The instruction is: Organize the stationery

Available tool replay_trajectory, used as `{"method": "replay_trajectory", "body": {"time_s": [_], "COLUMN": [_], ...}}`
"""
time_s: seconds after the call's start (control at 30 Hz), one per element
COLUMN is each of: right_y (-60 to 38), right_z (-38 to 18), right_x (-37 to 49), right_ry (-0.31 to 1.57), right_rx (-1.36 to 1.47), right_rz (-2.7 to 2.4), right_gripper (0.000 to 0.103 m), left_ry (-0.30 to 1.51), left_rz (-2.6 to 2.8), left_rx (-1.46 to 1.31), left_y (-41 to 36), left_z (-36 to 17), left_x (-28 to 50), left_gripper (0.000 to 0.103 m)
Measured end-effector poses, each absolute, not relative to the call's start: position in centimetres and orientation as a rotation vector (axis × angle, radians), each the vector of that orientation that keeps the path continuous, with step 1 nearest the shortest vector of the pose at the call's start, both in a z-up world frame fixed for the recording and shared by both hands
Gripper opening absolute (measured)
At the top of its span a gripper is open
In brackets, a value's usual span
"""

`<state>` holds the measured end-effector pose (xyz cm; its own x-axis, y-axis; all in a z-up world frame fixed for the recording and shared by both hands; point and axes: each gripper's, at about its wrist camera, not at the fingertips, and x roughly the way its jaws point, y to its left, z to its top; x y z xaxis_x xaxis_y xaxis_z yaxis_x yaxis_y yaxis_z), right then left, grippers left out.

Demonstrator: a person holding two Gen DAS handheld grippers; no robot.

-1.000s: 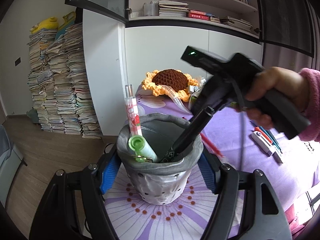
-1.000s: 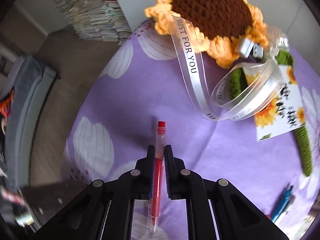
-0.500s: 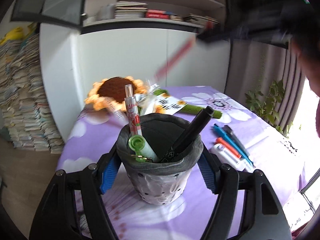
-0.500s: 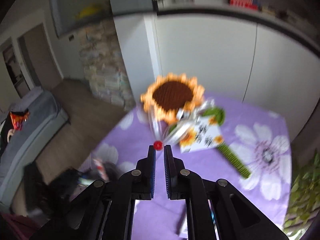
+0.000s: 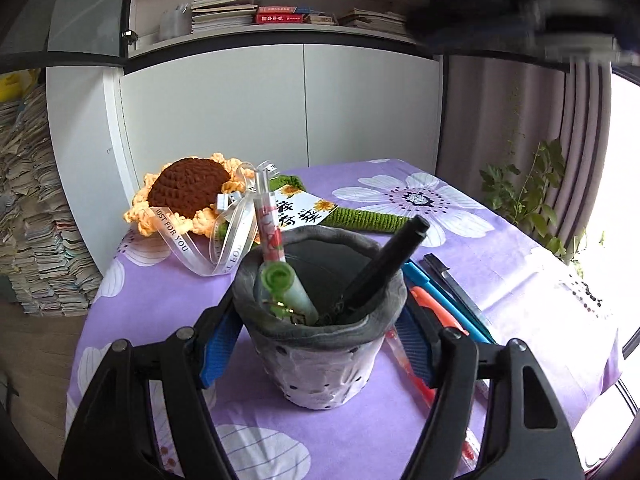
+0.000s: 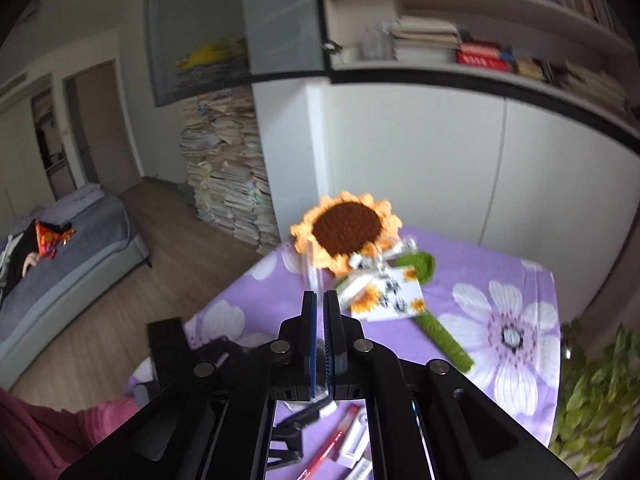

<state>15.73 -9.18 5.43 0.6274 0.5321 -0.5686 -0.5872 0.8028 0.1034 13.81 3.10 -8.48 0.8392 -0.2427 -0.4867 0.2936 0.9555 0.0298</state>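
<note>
Stationery is partly gathered in the grey pen pot, which stands on the purple flowered tablecloth between the two blue pads of my left gripper. My pads press on the pot's sides, so I have hold of it. Inside it a black marker leans to the right, a green-capped pen leans at the left rim, and a clear pen with a pink pattern stands taller behind that one. Just to the right of the pot, on the cloth, lie a red pen, an orange pen, a blue pen and a dark pen, side by side. Behind the pot lies a crochet sunflower with a white ribbon and a card.

My right gripper is raised above the table with its jaws closed together and nothing between them. Below it I see a red pen lying on the cloth and a pink sleeve at the lower left
</note>
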Motion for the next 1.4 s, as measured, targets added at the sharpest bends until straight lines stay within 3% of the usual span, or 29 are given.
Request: {"method": "replay_trajectory", "body": {"time_s": [0.3,0.73,1.03,1.23,1.4], "right_y": [-10.7,-8.2,-7.0,-6.1,-5.4], "right_z": [-4.6,-10.7,-11.1,-11.1,-11.2], "right_x": [19.9,20.5,21.5,22.8,22.9], "right_ry": [1.075,1.38,1.374,1.348,1.318], "right_rx": [-0.023,0.013,-0.053,-0.109,-0.132], "right_rz": [0.63,0.528,0.441,0.412,0.436], "right_gripper": [0.004,0.005,0.015,0.017,0.014], "left_ry": [0.484,0.496,0.5,0.498,0.493], "left_rz": [-0.194,-0.21,-0.223,-0.224,-0.231], "left_rx": [0.152,0.115,0.104,0.101,0.1], "left_y": [5.1,6.3,6.5,6.5,6.5], "left_z": [-8.5,-9.0,-8.9,-9.0,-9.0], "left_x": [12.6,12.4,12.3,12.1,11.8], "left_gripper": [0.07,0.071,0.071,0.071,0.077]}}
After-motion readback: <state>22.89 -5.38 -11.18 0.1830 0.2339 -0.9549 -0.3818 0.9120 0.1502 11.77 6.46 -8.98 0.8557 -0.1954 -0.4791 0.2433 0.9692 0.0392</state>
